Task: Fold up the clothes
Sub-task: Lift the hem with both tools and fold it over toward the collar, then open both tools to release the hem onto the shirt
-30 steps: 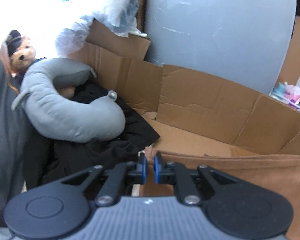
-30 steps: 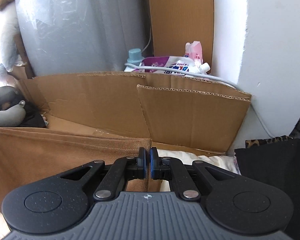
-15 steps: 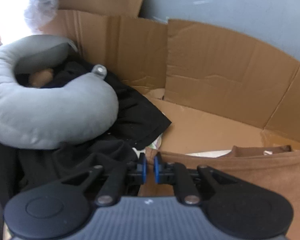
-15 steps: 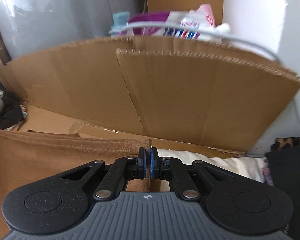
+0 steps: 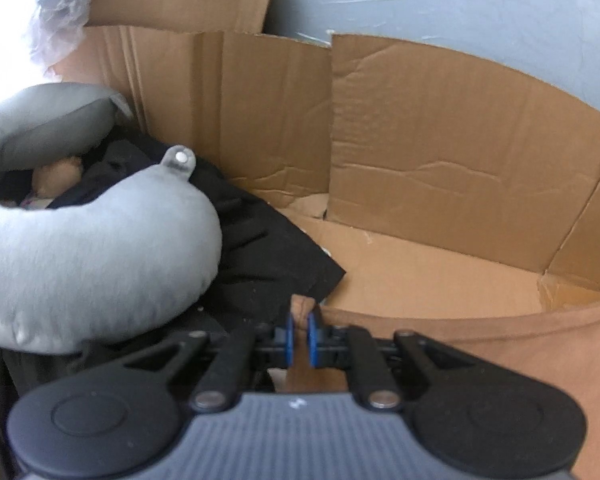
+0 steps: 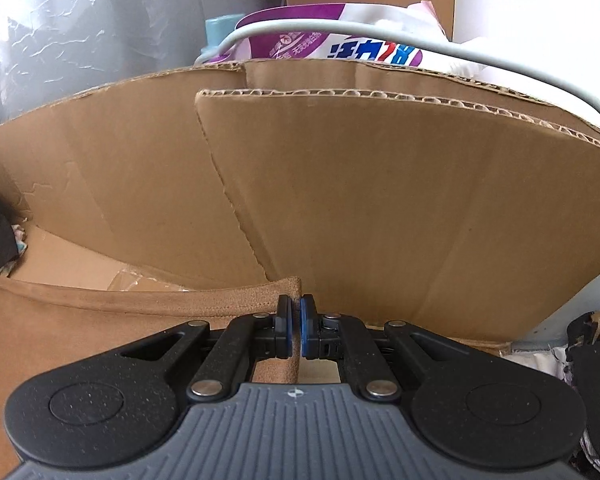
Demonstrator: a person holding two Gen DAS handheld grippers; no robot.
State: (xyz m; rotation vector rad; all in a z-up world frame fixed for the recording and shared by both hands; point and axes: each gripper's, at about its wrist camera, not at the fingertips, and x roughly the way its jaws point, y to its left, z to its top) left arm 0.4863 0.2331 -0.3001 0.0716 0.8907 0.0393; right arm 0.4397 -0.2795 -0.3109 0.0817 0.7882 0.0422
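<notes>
A: Left wrist view: left gripper (image 5: 299, 338), jaws pinched on one corner of the brown garment (image 5: 500, 344); top edge taut toward the right, over the cardboard (image 5: 440, 272).

B: Right wrist view: right gripper (image 6: 296, 330) clamps the other corner (image 6: 290, 286). Cloth held spread; fold stage indeterminate.

Bare cardboard floor (image 5: 440, 276) lies open ahead of the left gripper (image 5: 300, 338). A grey pillow (image 5: 100, 256) on black clothes (image 5: 260, 256) crowds its left side. Upright cardboard (image 6: 380, 200) stands close before the right gripper (image 6: 296, 326).
</notes>
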